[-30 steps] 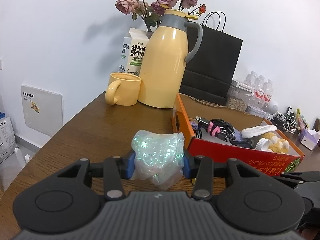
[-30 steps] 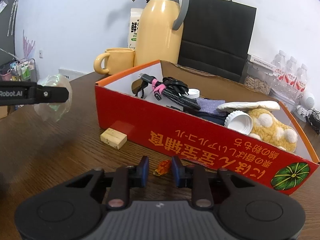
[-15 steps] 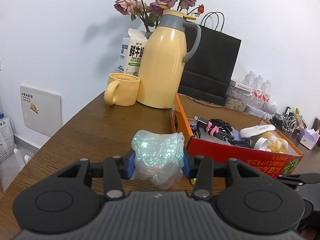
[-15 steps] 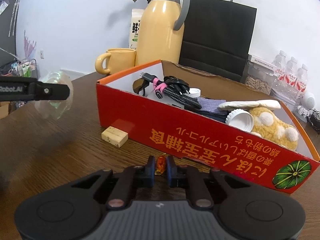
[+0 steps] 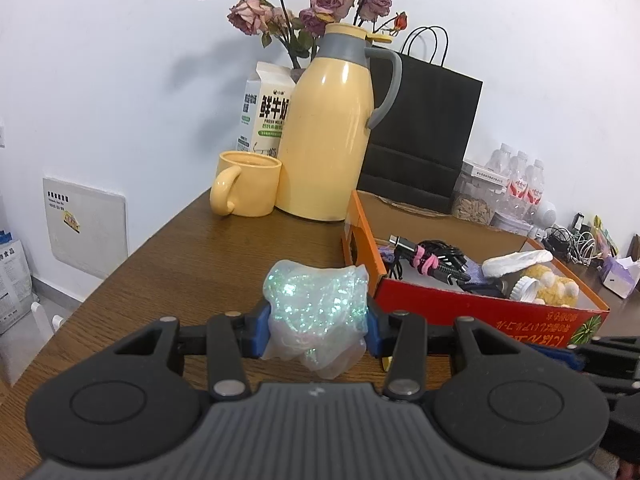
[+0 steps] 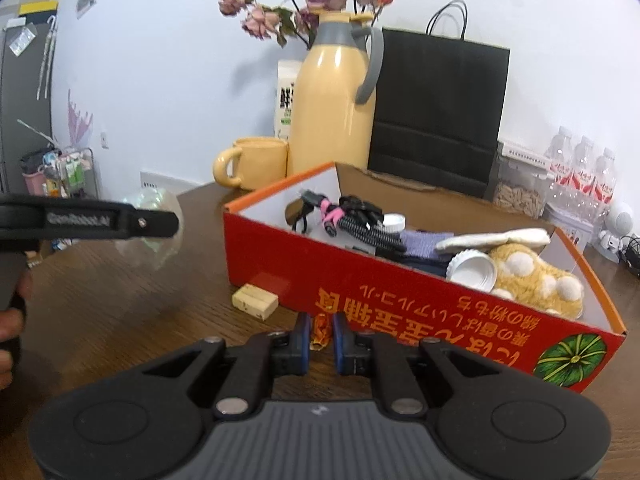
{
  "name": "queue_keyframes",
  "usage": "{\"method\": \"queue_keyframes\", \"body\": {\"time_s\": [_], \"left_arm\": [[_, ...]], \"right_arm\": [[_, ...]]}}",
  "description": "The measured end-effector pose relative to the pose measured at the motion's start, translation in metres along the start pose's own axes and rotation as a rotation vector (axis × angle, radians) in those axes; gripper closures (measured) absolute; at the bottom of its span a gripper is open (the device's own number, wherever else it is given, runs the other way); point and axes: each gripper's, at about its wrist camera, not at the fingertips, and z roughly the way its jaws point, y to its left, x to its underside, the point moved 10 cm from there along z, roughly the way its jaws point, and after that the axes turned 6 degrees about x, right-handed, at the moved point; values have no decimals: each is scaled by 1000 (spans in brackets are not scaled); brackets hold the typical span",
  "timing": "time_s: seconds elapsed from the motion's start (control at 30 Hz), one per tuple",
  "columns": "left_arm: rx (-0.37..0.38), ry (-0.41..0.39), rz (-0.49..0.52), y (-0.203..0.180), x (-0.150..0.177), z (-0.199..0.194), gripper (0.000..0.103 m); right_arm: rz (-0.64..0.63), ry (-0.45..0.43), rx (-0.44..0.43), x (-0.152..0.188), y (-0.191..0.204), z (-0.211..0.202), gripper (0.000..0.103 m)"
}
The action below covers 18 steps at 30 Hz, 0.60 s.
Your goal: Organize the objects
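My left gripper [image 5: 316, 330] is shut on a crumpled iridescent plastic wrapper [image 5: 316, 312] and holds it above the wooden table, left of the red cardboard box [image 5: 472, 312]. My right gripper [image 6: 320, 340] is shut on a small orange candy [image 6: 320, 330], lifted just in front of the red box's [image 6: 420, 304] printed side. The box holds cables [image 6: 352, 220], a white cap [image 6: 472, 270], a plush toy [image 6: 536, 280] and cloth. A small wooden block [image 6: 256, 302] lies on the table by the box's near left corner. The left gripper with the wrapper [image 6: 148, 210] shows at the left of the right wrist view.
A yellow thermos jug [image 5: 328, 136], a yellow mug [image 5: 246, 188], a milk carton [image 5: 266, 108] and dried roses stand at the back. A black paper bag [image 5: 420, 128], a snack jar [image 5: 476, 196] and water bottles [image 5: 520, 184] stand behind the box. The table edge [image 5: 120, 264] runs along the left.
My right gripper closed on the orange candy and lifted it off the table. My left gripper rose a little with the wrapper.
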Motion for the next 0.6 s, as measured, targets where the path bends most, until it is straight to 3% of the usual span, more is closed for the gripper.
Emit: {"method": "queue_keyframes", "body": {"time_s": [0.23,0.6], "left_arm": [[-6,-17,49,-16,-10,-3,58],[52,-31,118,-70,-38,13,58]], "right_arm": [[21,-73,5,-18,-18,-17,92],[60,-148,56,-46,-68,-12,92]]}}
